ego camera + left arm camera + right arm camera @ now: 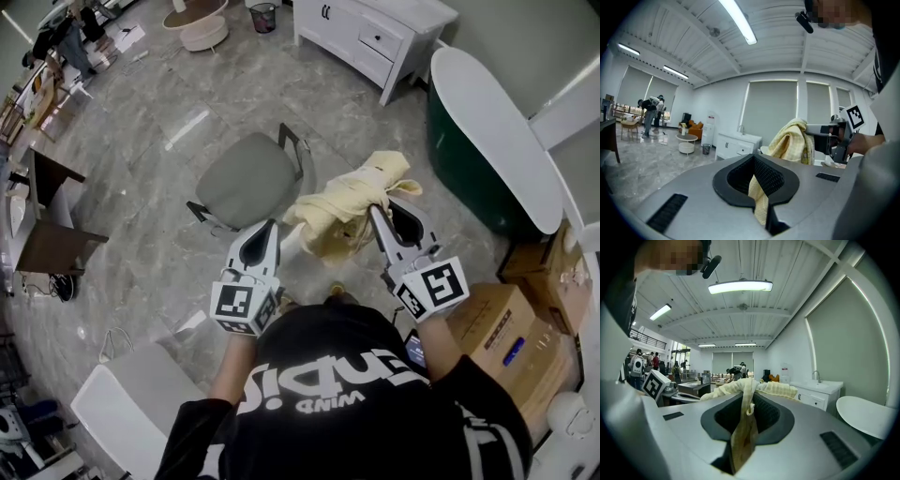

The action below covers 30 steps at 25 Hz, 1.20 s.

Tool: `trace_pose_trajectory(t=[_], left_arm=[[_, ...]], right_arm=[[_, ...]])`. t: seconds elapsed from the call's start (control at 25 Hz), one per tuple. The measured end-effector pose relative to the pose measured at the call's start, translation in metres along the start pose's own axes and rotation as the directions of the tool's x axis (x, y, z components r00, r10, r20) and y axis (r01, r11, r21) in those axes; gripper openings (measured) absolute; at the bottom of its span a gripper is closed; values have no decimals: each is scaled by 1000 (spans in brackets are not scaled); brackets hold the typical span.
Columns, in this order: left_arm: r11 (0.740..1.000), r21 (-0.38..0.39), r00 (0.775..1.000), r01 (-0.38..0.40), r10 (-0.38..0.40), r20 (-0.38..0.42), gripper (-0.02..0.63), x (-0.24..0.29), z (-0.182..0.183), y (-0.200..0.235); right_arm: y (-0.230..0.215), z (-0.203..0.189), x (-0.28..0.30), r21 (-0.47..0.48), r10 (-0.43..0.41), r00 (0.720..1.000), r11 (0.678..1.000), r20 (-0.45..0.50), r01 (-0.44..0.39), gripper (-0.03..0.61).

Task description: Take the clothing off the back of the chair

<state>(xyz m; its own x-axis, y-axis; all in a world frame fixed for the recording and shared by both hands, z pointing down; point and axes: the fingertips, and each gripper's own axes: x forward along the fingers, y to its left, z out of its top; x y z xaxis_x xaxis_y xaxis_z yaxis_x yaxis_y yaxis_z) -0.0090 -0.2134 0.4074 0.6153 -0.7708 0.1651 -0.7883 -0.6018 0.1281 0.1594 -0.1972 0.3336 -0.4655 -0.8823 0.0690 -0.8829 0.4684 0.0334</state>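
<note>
Marble floor (pixel 141 187), clothing (pixel 347 206) in left tongs (pixel 272 226), right tongs (pixel 374 212)

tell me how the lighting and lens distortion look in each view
Head view: the wide lens bends the room's edges, and a ceiling light glares off the glossy floor. Left gripper view: dark vignette in the corners, ceiling strip light blown out, yellow garment sharp close up. Right gripper view: the same round vignette, lamp overexposed.
</note>
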Motion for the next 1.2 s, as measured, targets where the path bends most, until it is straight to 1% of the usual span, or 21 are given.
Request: trace_pose_trajectory(t=[0.32, 0.44, 0.56, 0.68, 0.88, 1.2], left_arm=[[1000, 2, 1000, 22, -22, -7, 14, 5, -5, -12], [1000, 5, 1000, 15, -15, -10, 14, 2, -7, -13], [1000, 2, 1000, 3, -3, -12, 14, -2, -12, -11], [1000, -9, 1000, -13, 13, -14, 14, -6, -13, -11], [1000, -11, 1000, -24, 24, -8, 14, -13, -15, -9], [1000, -9, 1000, -26, 26, -1, 14, -20, -14, -11]], right_arm=[[-1, -69, -19, 49, -42, 998, 998, -54, 45, 66], [-1, -95, -20, 78, -59, 995, 995, -84, 65, 66], [1, -113, -20, 98, -58, 993, 993, -107, 68, 66], [2, -121, -19, 106, -49, 992, 992, -119, 62, 66], [6, -122, -18, 127, -51, 992, 990, -116, 66, 66], [11, -117, -17, 113, -53, 994, 991, -99, 65, 66]])
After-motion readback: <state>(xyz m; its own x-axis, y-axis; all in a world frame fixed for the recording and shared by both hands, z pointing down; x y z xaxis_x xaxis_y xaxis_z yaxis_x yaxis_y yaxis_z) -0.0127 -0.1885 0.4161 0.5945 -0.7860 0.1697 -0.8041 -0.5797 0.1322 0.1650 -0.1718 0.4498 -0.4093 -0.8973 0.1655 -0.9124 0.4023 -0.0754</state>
